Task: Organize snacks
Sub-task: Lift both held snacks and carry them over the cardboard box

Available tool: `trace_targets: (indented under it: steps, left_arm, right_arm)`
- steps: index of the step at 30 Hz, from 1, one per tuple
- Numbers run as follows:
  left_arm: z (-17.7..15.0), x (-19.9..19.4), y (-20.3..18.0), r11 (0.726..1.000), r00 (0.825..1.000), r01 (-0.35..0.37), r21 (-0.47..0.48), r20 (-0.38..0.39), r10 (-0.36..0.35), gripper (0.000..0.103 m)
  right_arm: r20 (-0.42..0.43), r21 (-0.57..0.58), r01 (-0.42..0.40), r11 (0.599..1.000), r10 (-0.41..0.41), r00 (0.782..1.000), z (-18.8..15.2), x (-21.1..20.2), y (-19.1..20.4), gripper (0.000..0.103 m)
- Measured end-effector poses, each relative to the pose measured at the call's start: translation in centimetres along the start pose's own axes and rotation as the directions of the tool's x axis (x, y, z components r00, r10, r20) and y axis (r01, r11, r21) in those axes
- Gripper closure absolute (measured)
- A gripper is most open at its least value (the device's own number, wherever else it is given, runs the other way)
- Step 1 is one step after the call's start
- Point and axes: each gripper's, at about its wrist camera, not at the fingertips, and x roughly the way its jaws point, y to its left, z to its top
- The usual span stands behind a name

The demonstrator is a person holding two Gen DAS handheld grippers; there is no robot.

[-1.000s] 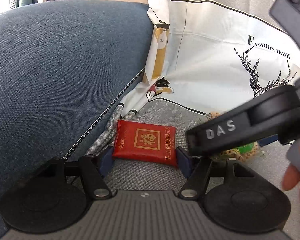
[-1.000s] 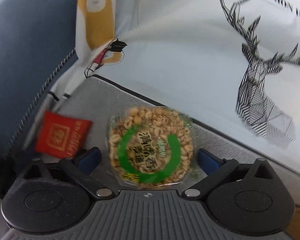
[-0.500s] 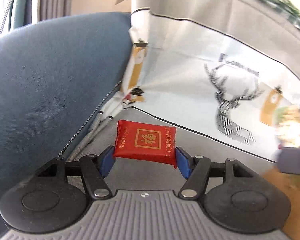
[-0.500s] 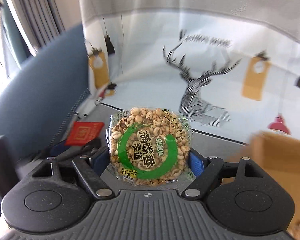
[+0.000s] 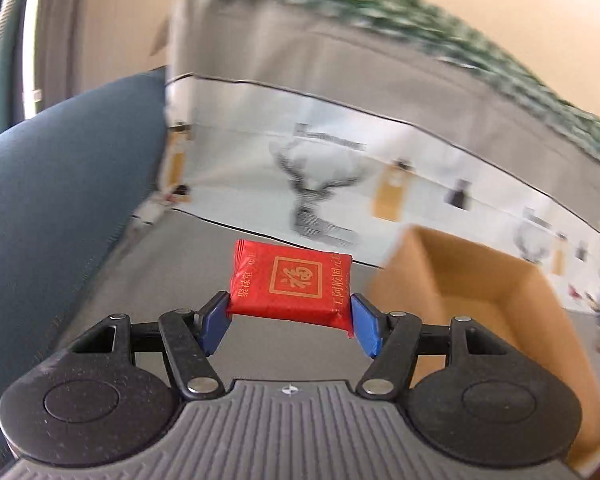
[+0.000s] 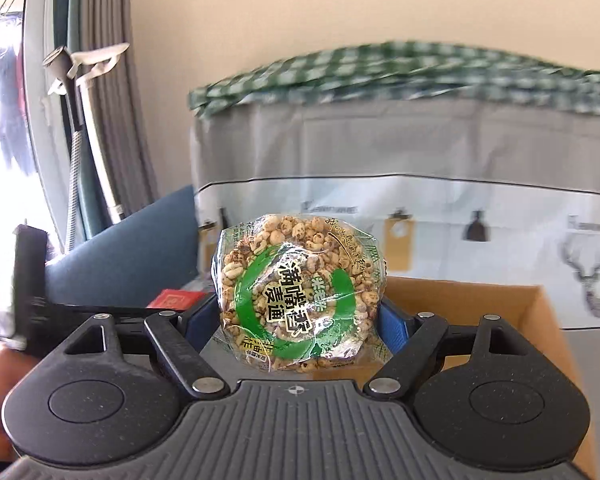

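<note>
Left tool (image 5: 290,320): clenched on red packet (image 5: 292,284) by its near edge, carried level for dropping; box (image 5: 480,280) at 2 o'clock.
Right tool (image 6: 298,320): closed lately onto puffed-grain pack (image 6: 300,296), gripped across its width, box (image 6: 500,304) just behind.

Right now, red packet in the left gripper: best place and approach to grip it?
As held: the left gripper pinches the red packet across its two short ends, pads on the near edge. It is flat, thin and rectangular, so come level from its long side; gripping nearer mid-length would probably curb sagging.
</note>
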Motion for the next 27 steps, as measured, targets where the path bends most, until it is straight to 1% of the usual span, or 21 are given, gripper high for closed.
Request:
trace_targets:
  steps: [3, 4, 7, 9, 11, 13, 16, 21, 27]
  left_arm:
    - [-1.8, -1.9, -1.8, 0.999, 0.999, 0.044, 0.023, 0.003, -0.044, 0.034]
    - [-2.1, -2.4, -2.3, 0.998, 0.998, 0.052, 0.029, 0.019, -0.053, 0.034]
    - [-2.4, -2.6, -4.3, 0.994, 0.996, 0.033, 0.106, 0.074, -0.041, 0.034]
    - [-2.7, -2.3, -5.7, 0.987, 0.994, 0.023, 0.157, 0.099, -0.039, 0.034]
    - [-2.9, -2.3, -6.8, 0.982, 0.992, 0.029, 0.185, 0.119, -0.052, 0.034]
    - [-2.9, -2.1, -7.7, 0.978, 0.989, 0.038, 0.204, 0.135, -0.067, 0.034]
    - [-3.1, -1.6, -8.6, 0.977, 0.987, 0.055, 0.208, 0.135, -0.085, 0.034]
    - [-3.5, -0.3, -9.6, 0.979, 0.989, 0.077, 0.189, 0.111, -0.100, 0.034]
    - [-3.5, 0.2, -10.3, 0.975, 0.983, 0.107, 0.193, 0.124, -0.132, 0.034]
  right_arm:
    - [0.030, 0.033, 0.038, 0.999, -0.039, 0.999, -2.1, -2.0, -2.3, 0.021]
    - [0.040, 0.045, 0.046, 0.998, -0.048, 0.998, -2.8, -2.4, -3.1, 0.021]
    - [0.048, 0.088, 0.085, 0.993, -0.089, 0.995, -3.9, -3.3, -5.6, 0.021]
    - [0.076, 0.112, 0.095, 0.989, -0.104, 0.992, -4.2, -4.2, -7.0, 0.021]
    - [0.067, 0.134, 0.109, 0.985, -0.119, 0.991, -4.7, -4.4, -8.2, 0.021]
    - [0.068, 0.130, 0.123, 0.984, -0.133, 0.989, -5.0, -4.5, -8.7, 0.021]
    - [0.067, 0.114, 0.133, 0.985, -0.141, 0.988, -5.3, -4.6, -9.2, 0.021]
    - [0.039, 0.094, 0.168, 0.981, -0.172, 0.984, -5.7, -4.2, -9.8, 0.021]
    - [0.013, 0.106, 0.204, 0.973, -0.207, 0.978, -6.1, -3.9, -10.8, 0.020]
